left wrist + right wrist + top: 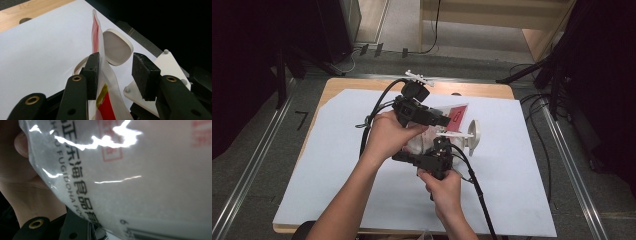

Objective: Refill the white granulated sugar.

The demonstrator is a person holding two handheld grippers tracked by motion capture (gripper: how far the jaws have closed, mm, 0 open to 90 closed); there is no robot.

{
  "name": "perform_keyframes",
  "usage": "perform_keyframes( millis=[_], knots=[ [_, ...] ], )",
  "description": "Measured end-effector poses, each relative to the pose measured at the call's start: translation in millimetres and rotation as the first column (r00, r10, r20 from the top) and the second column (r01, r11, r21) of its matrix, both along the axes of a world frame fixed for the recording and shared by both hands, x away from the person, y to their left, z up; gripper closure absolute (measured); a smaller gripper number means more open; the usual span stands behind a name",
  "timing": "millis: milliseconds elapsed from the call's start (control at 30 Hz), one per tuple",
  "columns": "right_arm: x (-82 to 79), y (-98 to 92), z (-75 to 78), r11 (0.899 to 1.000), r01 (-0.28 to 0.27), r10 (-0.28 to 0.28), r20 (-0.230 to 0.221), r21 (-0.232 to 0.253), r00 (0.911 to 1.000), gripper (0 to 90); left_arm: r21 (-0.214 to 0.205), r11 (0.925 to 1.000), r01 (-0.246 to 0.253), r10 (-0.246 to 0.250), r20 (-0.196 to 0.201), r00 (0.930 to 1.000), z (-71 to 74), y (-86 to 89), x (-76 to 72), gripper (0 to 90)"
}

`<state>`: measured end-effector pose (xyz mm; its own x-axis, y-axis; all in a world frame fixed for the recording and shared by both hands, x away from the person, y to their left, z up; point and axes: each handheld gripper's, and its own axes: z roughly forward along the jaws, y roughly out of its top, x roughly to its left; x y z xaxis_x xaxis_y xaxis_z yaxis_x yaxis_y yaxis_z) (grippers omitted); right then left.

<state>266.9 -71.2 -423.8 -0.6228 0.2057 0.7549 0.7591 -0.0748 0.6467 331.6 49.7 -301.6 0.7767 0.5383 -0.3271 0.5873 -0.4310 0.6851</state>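
Where glare parts, bag point(140, 182) reads "FUGIDOHA"

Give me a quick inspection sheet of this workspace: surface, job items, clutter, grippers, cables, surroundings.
Surface: white sheet over a wooden table.
Job's things: clear bag with red print and white grains, held up between both grippers; white dish standing on edge beside it.
Clutter: nothing seen.
Grippers: left gripper jaws apart, bag edge against one pad; right gripper under the bag, grip cannot be told.
Cables: black cable trails from each gripper.
Surroundings: floor rails, dark stands, wooden furniture behind.
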Motion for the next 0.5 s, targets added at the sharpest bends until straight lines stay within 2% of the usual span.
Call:
perform_keyframes(
  millis=[100, 267, 500],
  knots=[
    [-1.6, -0.2, 0.6, 1.000, 0.005, -0.005, -0.002, -0.006, 1.0000, 63.9, 0.003, 1.0000, 0.002, -0.002, 0.000, 1.0000, 0.5, -0.2, -0.6, 59.9],
    [-2.3, 1.9, 2.0, 1.000, 0.000, 0.000, 0.022, -0.014, 0.9998, 60.3, 0.003, 1.0000, -0.005, 0.005, -0.009, 0.9999, 2.0, 1.7, -0.6, 59.9],
    [-0.8, 3.0, 6.0, 1.000, -0.011, 0.011, 0.004, -0.008, 0.9999, 62.7, 0.001, 0.9999, -0.013, 0.013, -0.031, 0.9994, 5.2, 3.5, 2.1, 58.9]
  ],
)
